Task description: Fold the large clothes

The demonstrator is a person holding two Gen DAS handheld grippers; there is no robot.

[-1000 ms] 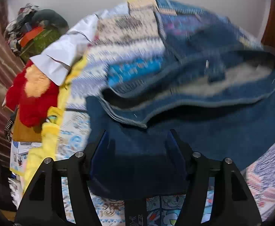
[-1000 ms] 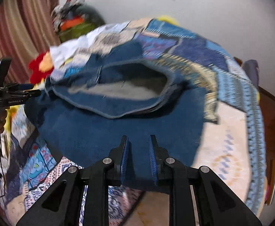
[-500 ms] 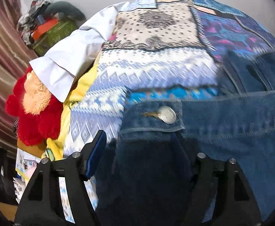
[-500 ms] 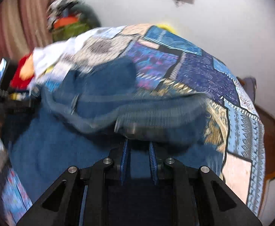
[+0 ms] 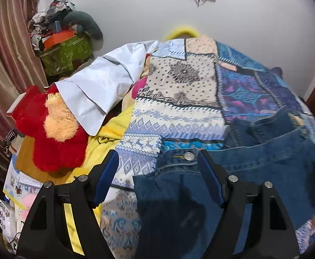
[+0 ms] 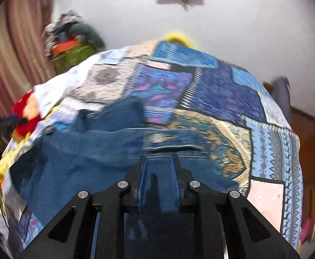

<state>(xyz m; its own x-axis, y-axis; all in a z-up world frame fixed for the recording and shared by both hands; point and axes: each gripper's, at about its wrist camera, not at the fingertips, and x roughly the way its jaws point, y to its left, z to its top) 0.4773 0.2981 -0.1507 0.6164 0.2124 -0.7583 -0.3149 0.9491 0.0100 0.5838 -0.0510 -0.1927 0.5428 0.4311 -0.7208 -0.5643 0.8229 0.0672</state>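
**Left gripper wide, right gripper narrow over the jeans**

The left gripper [image 5: 158, 166] stands wide apart, gripping nothing, above the waistband button [image 5: 189, 156] of the jeans [image 5: 254, 172], which lie across the lower right of the frame on the patchwork bedspread [image 5: 179, 99]. The right gripper [image 6: 157, 172] is narrowed around denim [image 6: 81, 151]; blur hides whether it pinches.

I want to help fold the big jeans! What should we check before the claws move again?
1. Left claw let go of jeans: ok, fingers wide apart.
2. Right claw gripping denim: cannot tell, fingers near together, picture blurry.
3. Waistband button facing up: ok.
4. Jeans lying flat: not ok, bunched near the top.
5. White shirt and red plush toy away from jeans: ok.
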